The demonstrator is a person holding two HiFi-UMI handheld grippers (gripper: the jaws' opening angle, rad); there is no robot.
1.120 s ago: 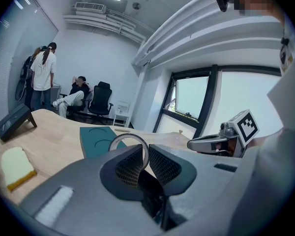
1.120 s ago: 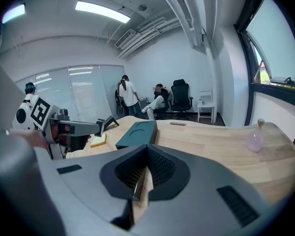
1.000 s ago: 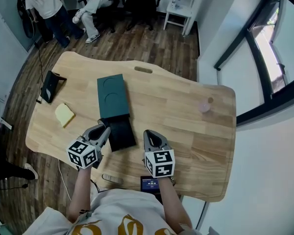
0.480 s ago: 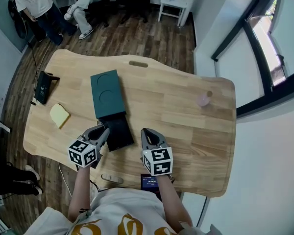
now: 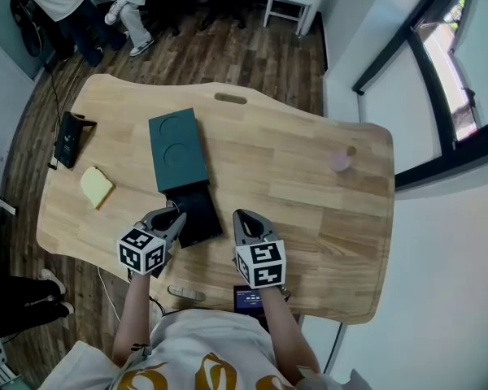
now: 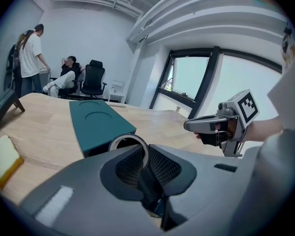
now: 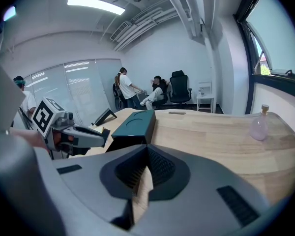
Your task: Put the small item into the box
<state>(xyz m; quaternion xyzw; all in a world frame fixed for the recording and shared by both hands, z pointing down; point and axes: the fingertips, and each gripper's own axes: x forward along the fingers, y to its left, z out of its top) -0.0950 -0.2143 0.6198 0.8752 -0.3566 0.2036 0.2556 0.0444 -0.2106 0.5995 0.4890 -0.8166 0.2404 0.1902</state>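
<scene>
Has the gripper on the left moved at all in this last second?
No, hardly: the left gripper still sits by the near-left corner of the box; only the camera shifted.

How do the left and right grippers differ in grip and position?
The left gripper is shut on a small ring; the right gripper is shut on nothing. The left gripper's tip is at the black half of the box; the right gripper stands apart, to the right of the box. Both point away from the person.
</scene>
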